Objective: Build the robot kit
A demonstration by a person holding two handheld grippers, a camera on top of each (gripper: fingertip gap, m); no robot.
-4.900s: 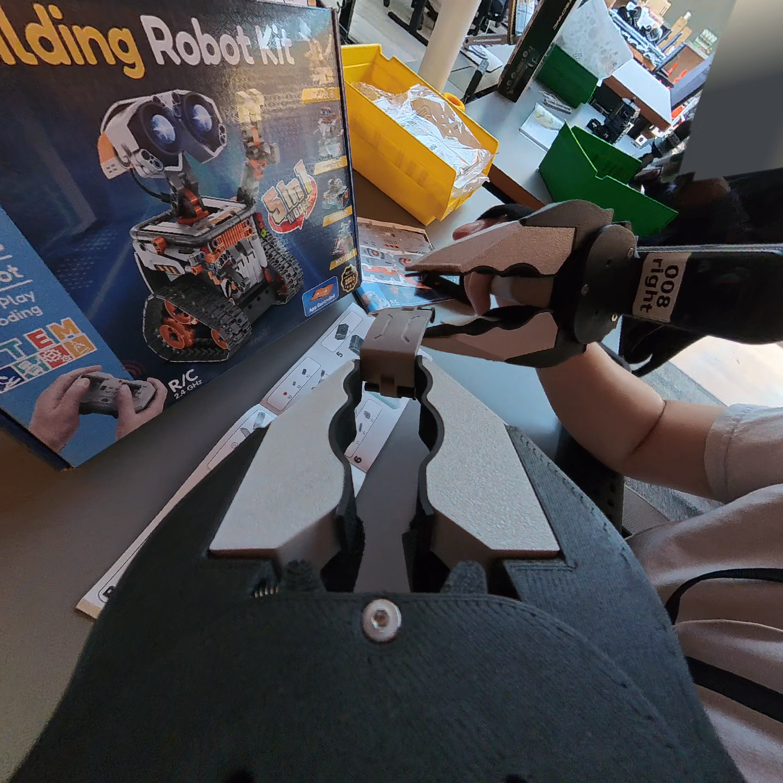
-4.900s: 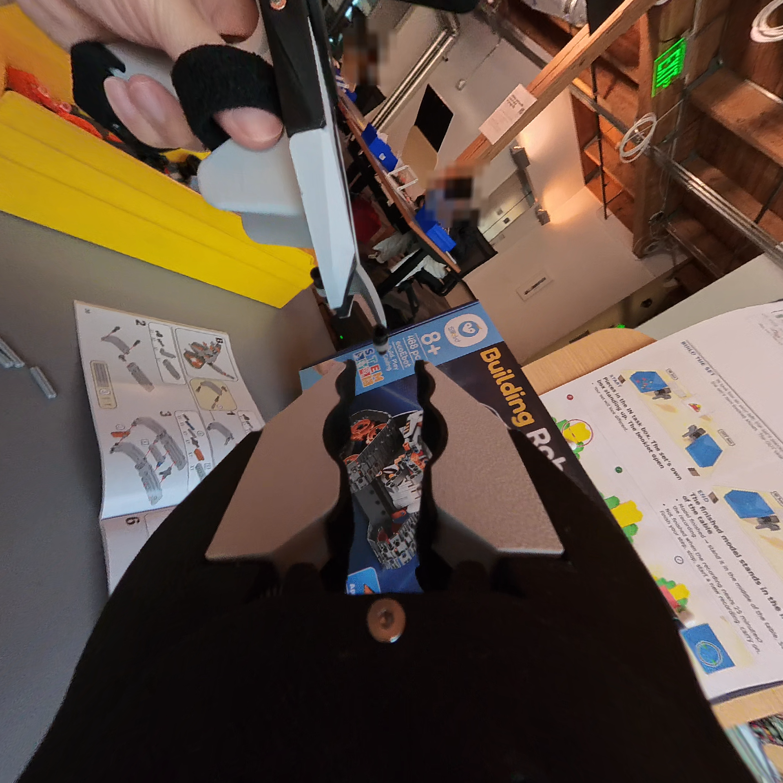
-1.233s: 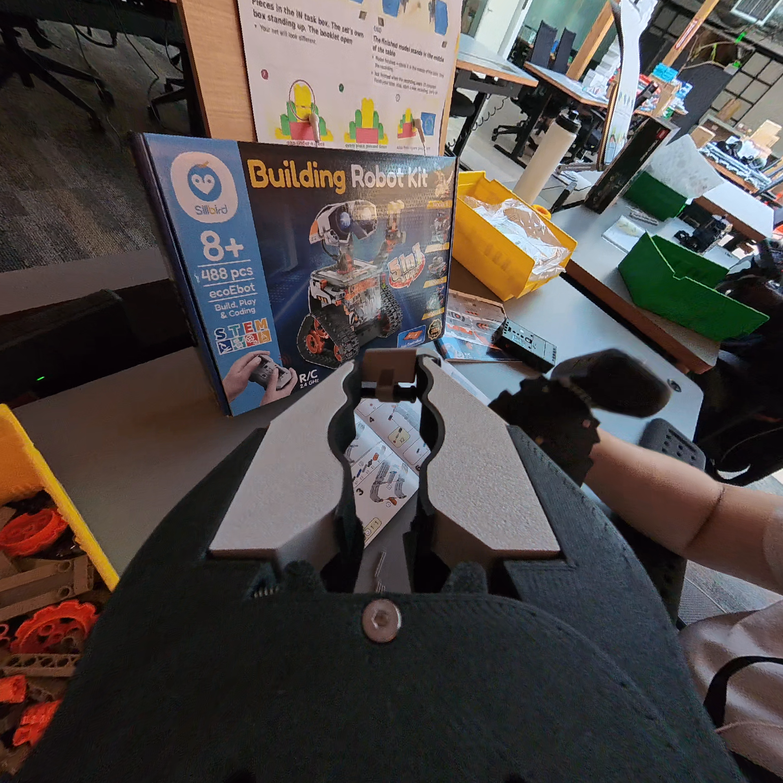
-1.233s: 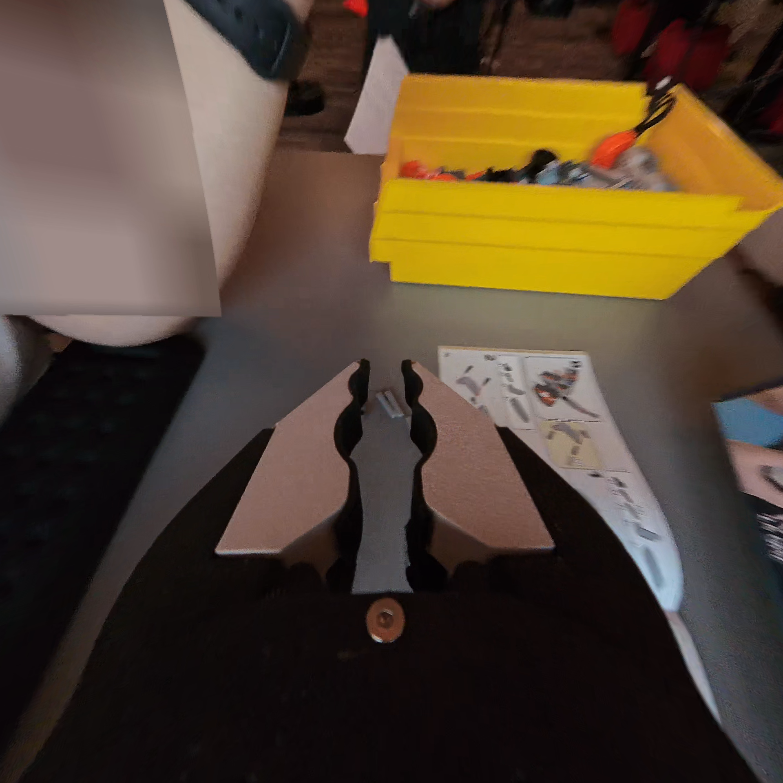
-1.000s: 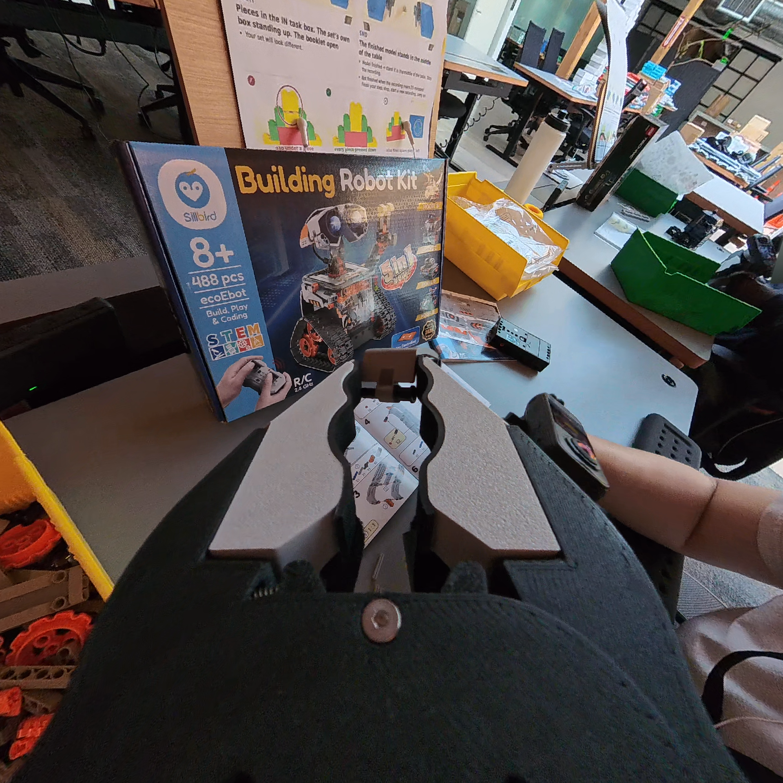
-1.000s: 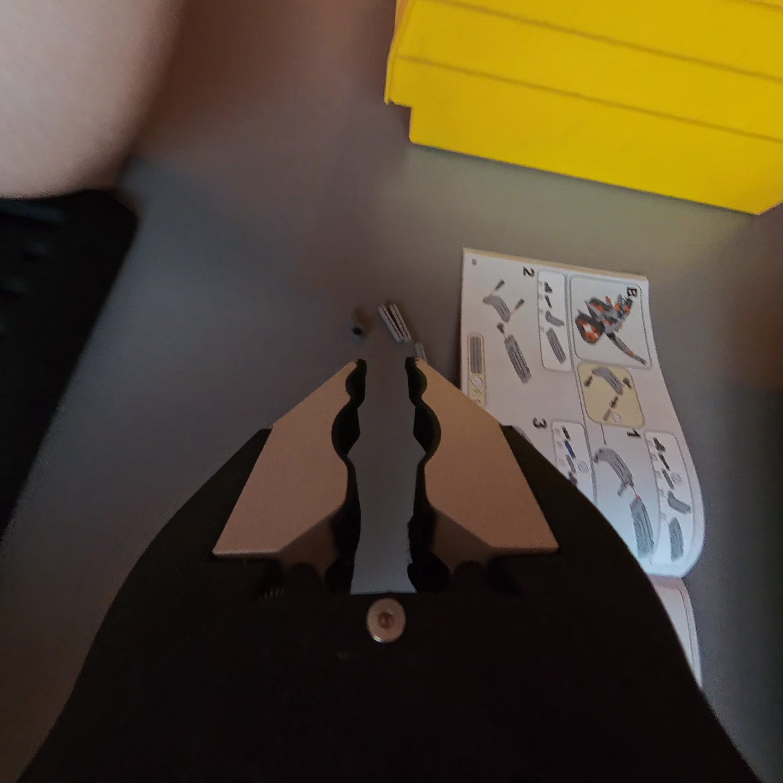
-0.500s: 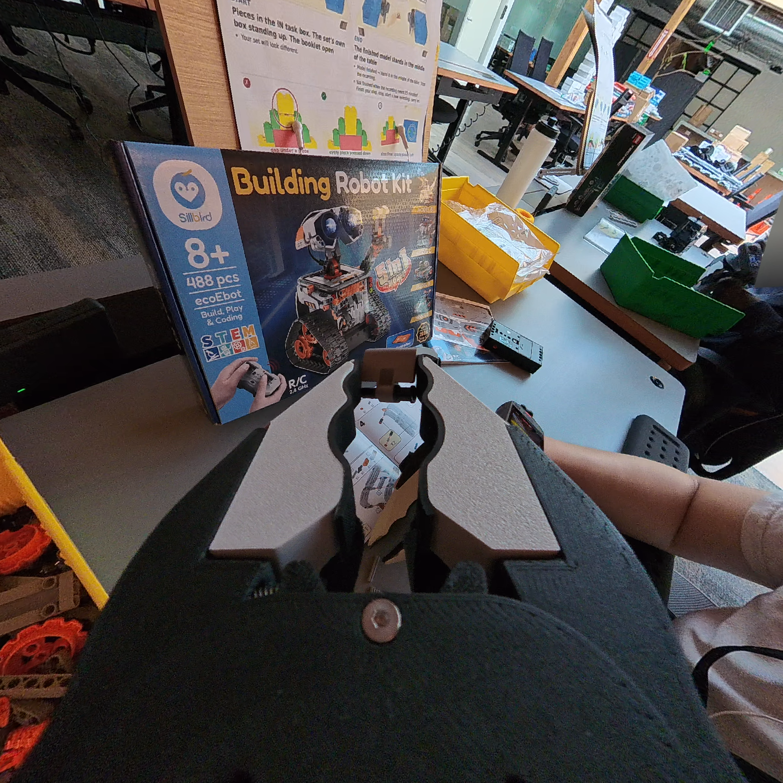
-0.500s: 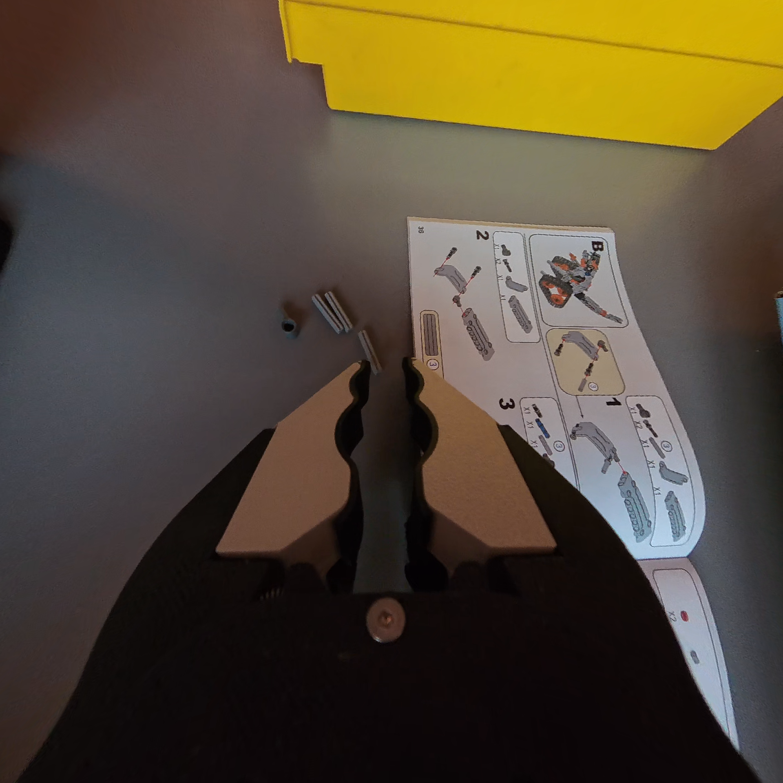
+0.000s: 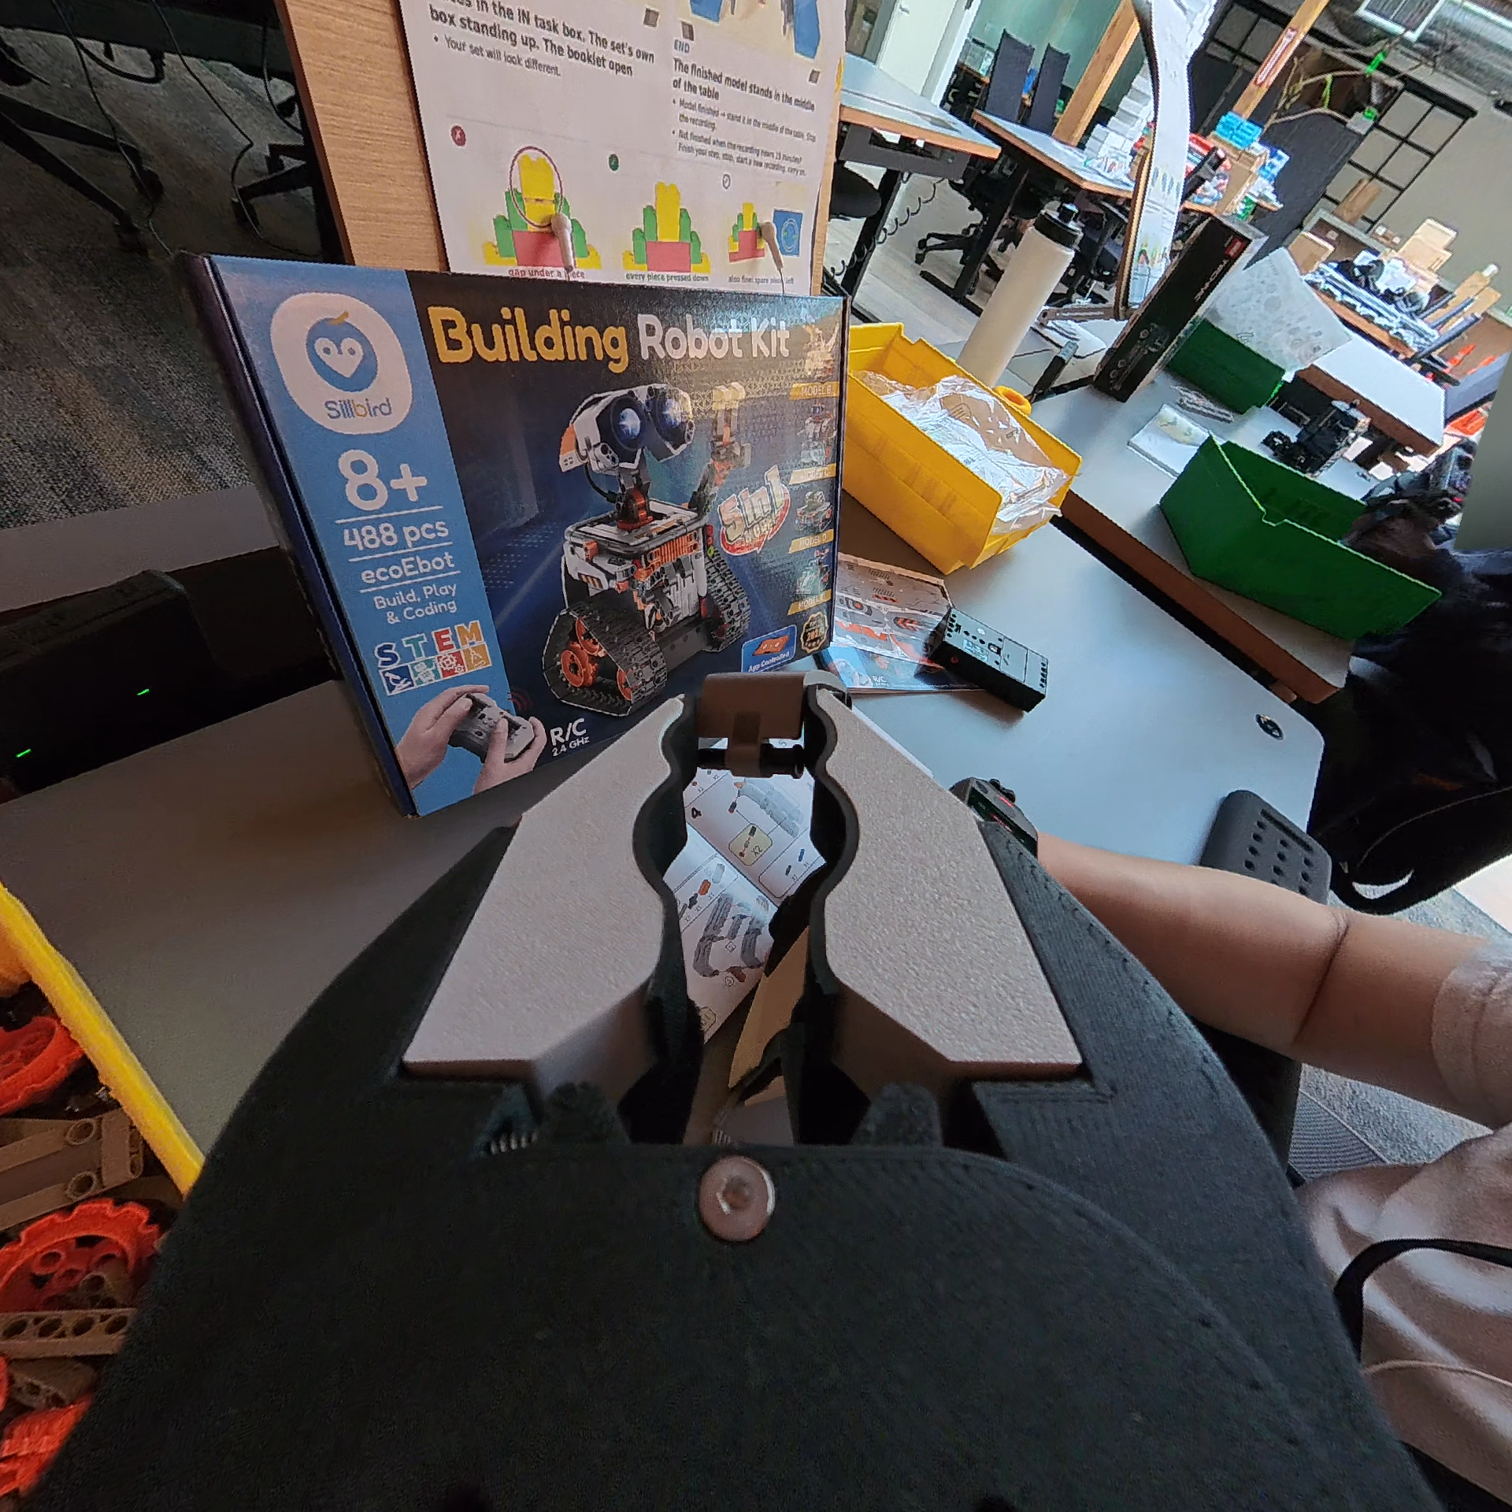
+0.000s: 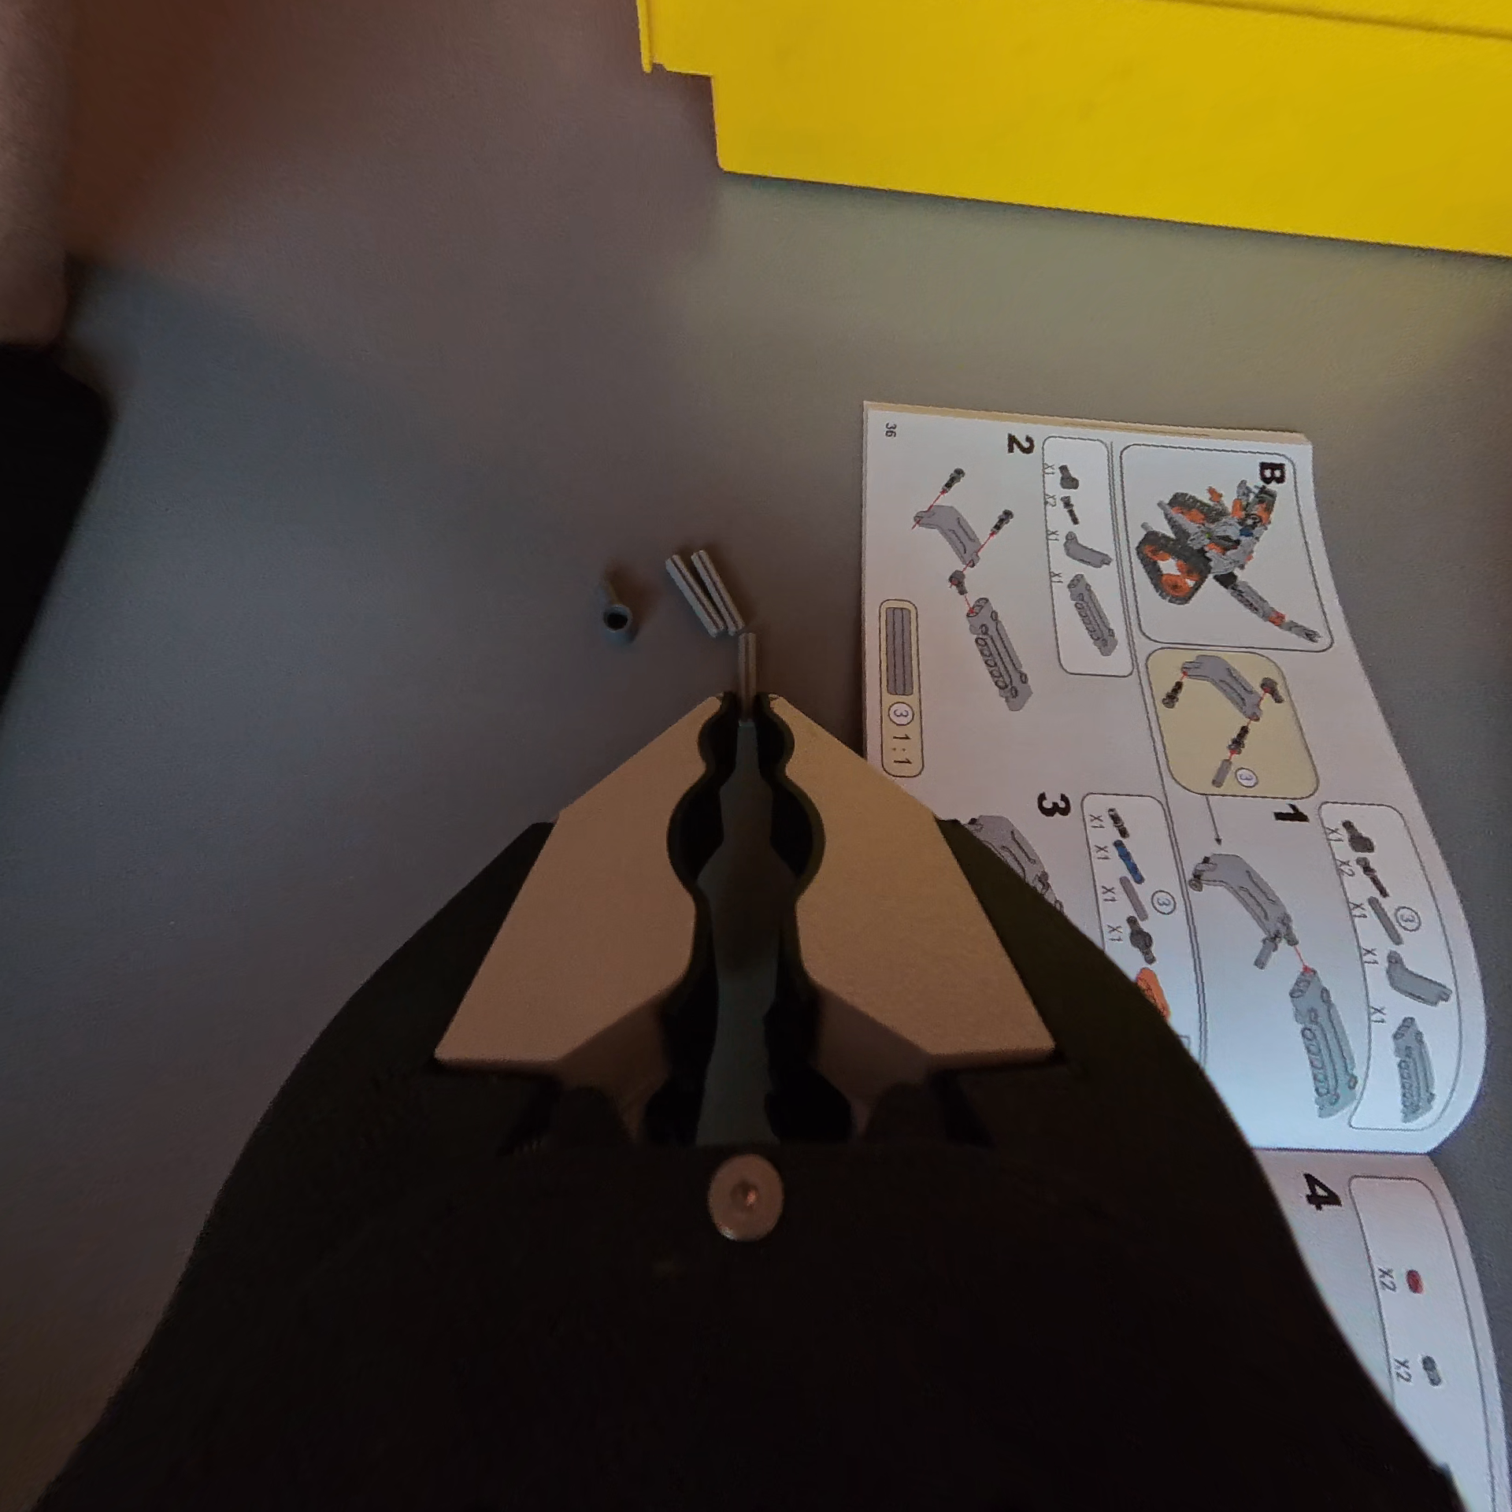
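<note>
My left gripper [image 9: 749, 724] is shut on a grey-brown building piece [image 9: 744, 704] with a black pin through it, held above the grey table in front of the blue robot-kit box [image 9: 532, 507]. My right gripper [image 10: 744, 702] is low over the table, its tips closed on the near end of a small grey axle [image 10: 746, 664]. Two more grey axles [image 10: 704, 601] lie side by side just beyond it. A small grey bush [image 10: 615, 615] lies to their left. The open instruction booklet [image 10: 1145, 736] lies right of the right gripper and also shows under the left gripper [image 9: 736, 892].
A yellow bin [image 10: 1104, 106] stands beyond the axles. In the left wrist view, a yellow bin [image 9: 106, 1055] with orange gears sits at the left. Another yellow bin [image 9: 941, 483] holds plastic bags at the back right. A black module [image 9: 990, 654] and a person's forearm [image 9: 1186, 924] are to the right.
My right gripper swung down from beside the left gripper to the loose grey parts and closed its tips on one axle. My left gripper drew back from the box, still holding its piece.
</note>
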